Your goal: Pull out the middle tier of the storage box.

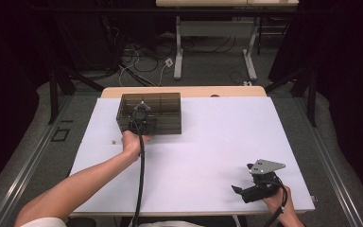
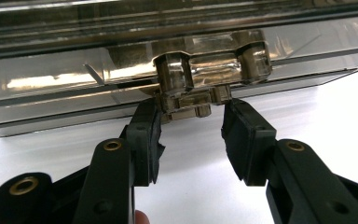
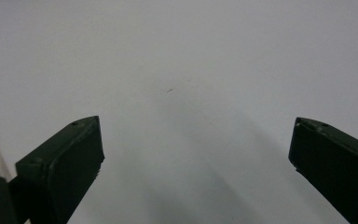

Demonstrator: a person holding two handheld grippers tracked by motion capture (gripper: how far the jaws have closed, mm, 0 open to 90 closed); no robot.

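At the table's (image 1: 217, 156) ten o'clock, the left claw (image 2: 191, 122) brackets the smoked box's (image 1: 163, 111) latch (image 2: 193, 100), pads not yet pressing, to work it, while the right claw (image 3: 196, 154) rests wide open at five o'clock.

A smoke-tinted, see-through plastic box (image 1: 157, 112) is set upright on the far left part of the white desk (image 1: 217, 142). Its lid is closed, and a clasp (image 2: 189, 105) is seen at its front edge.

box (image 2: 121, 79): top and both ends cut by frame edges
box contents: unreadable through smoky walls
speck (image 1: 114, 141) left of box: too small to tell
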